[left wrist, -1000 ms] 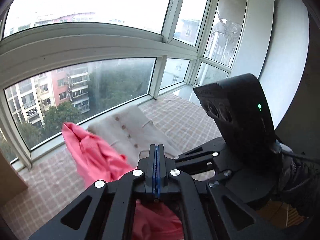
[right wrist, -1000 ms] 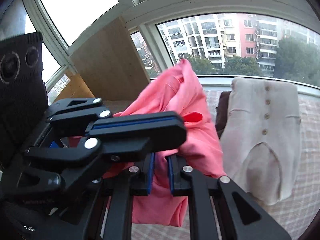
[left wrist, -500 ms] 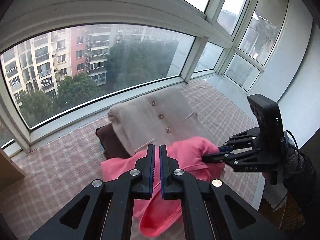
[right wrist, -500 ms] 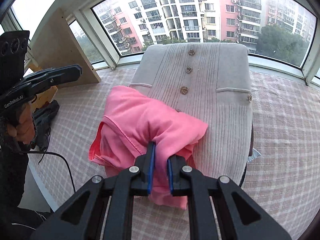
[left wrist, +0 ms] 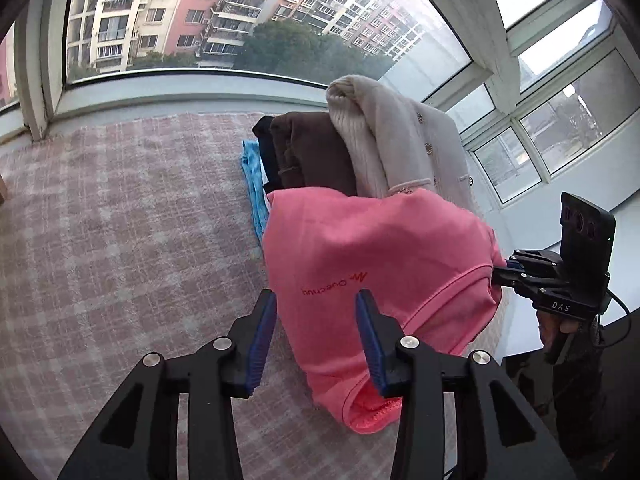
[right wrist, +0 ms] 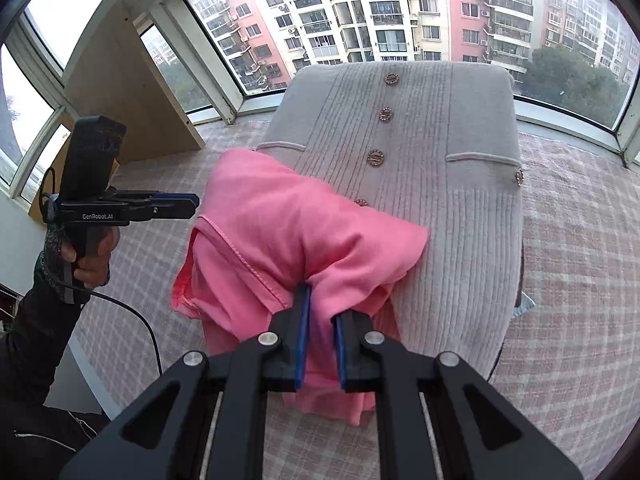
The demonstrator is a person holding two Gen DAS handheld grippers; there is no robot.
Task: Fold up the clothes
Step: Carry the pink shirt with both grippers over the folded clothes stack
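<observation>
Left tongs (left wrist: 316,340) have parted, releasing the pink top (left wrist: 380,264); right tongs (right wrist: 319,340) remain clenched on its bunched edge, garment slumped against the folded stack under the beige cardigan (right wrist: 420,152), where tugging risks toppling it

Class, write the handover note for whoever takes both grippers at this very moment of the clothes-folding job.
Left gripper: jaws open, holding nothing, just short of the pink garment.
Right gripper: jaws shut on a bunch of the pink garment.
The pink garment lies crumpled, partly over the near edge of the beige buttoned cardigan, which tops a folded pile with a brown garment and a blue one beneath.
Done: the pile looks folded.
Left: spread and fold the pink garment, then stack it.
</observation>
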